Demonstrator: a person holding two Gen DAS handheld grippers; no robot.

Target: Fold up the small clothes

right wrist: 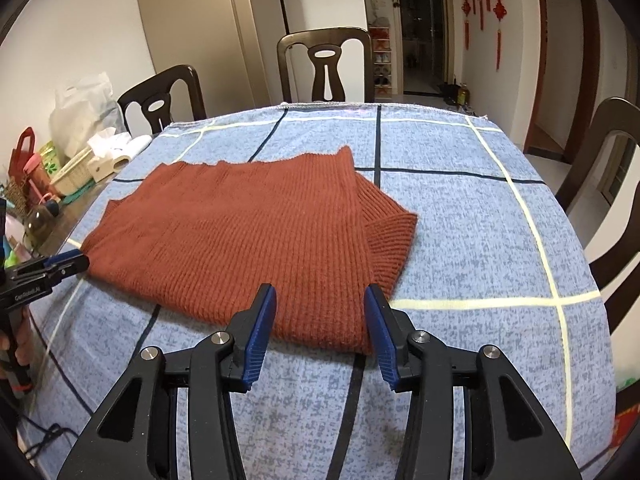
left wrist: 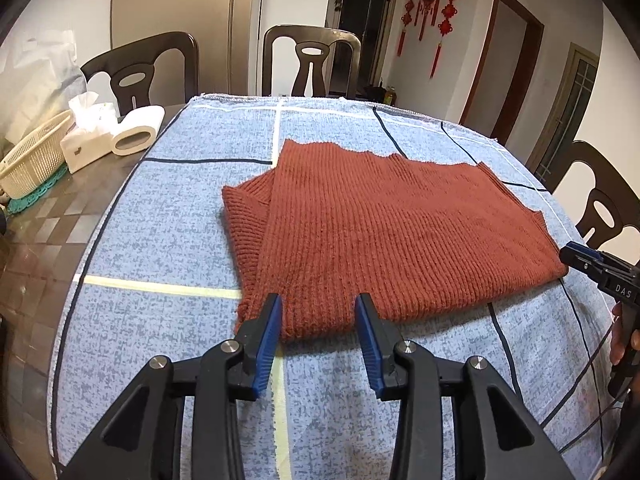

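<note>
A rust-red ribbed knit sweater [left wrist: 380, 232] lies folded flat on a blue checked tablecloth [left wrist: 160, 232]. In the left wrist view, my left gripper [left wrist: 319, 308] is open at the sweater's near left edge; the hem lies between the blue pads [left wrist: 272, 320] without being pinched. My right gripper [left wrist: 570, 256] shows at the sweater's right corner. In the right wrist view, the sweater [right wrist: 248, 240] has a sleeve folded in at the right. My right gripper [right wrist: 320, 296] is open over its near right edge, pads apart from the knit. The left gripper [right wrist: 78, 262] sits at the left corner.
Dark wooden chairs [left wrist: 312, 60] ring the table. On the bare tabletop at the left stand a tissue box [left wrist: 86, 140], a paper roll [left wrist: 138, 132] and a cream basket [left wrist: 32, 156]. Bags and bottles [right wrist: 36, 168] crowd that side. A chair [right wrist: 612, 184] stands at the right.
</note>
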